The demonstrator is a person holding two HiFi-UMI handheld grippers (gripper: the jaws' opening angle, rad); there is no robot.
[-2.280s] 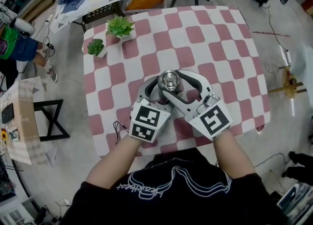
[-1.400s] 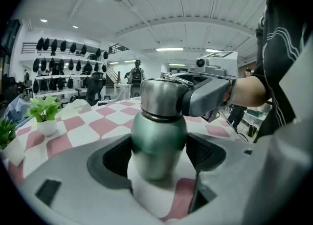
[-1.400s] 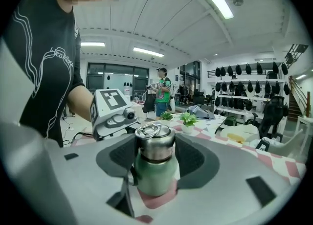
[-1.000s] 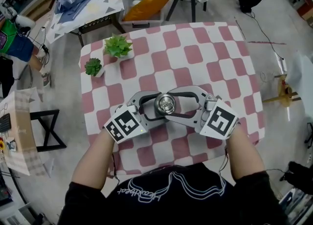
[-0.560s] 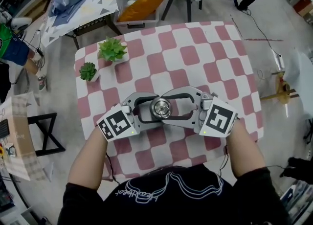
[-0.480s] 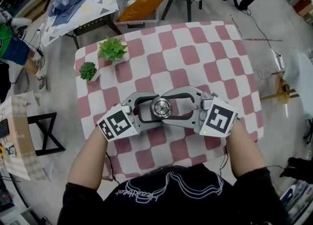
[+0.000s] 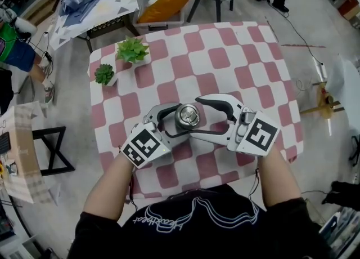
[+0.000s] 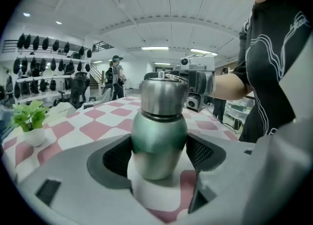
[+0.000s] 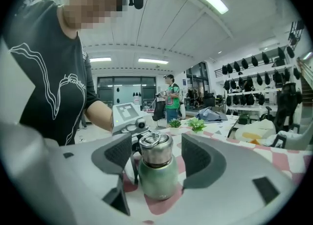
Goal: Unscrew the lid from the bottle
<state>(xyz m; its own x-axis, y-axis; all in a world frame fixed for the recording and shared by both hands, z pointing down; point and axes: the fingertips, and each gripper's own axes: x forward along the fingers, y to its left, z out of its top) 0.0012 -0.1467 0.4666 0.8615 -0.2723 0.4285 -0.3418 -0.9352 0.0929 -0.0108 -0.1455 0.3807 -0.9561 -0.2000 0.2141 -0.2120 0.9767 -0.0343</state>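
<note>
A small green bottle (image 7: 187, 116) with a steel lid (image 9: 155, 151) and a ring handle stands upright on the pink-and-white checked table (image 7: 236, 55). My left gripper (image 7: 179, 121) comes from the lower left and is shut on the green body (image 8: 159, 138), pads pressed on both sides. My right gripper (image 7: 195, 118) comes from the right at lid height. Its jaws have just been opening and now stand wide, with the lid between them and a gap on each side. In the right gripper view the bottle (image 9: 157, 180) sits between the spread jaws (image 9: 156, 158).
Two small potted plants (image 7: 133, 50) (image 7: 104, 74) stand at the table's far left corner. The near table edge lies just behind my hands. A black stool (image 7: 53, 151) is on the floor to the left, and a table with clothes and bins is beyond the far edge.
The right gripper's jaws have spread away from the lid, which they gripped before. The left gripper keeps its hold on the bottle body, and the bottle stays in place.
</note>
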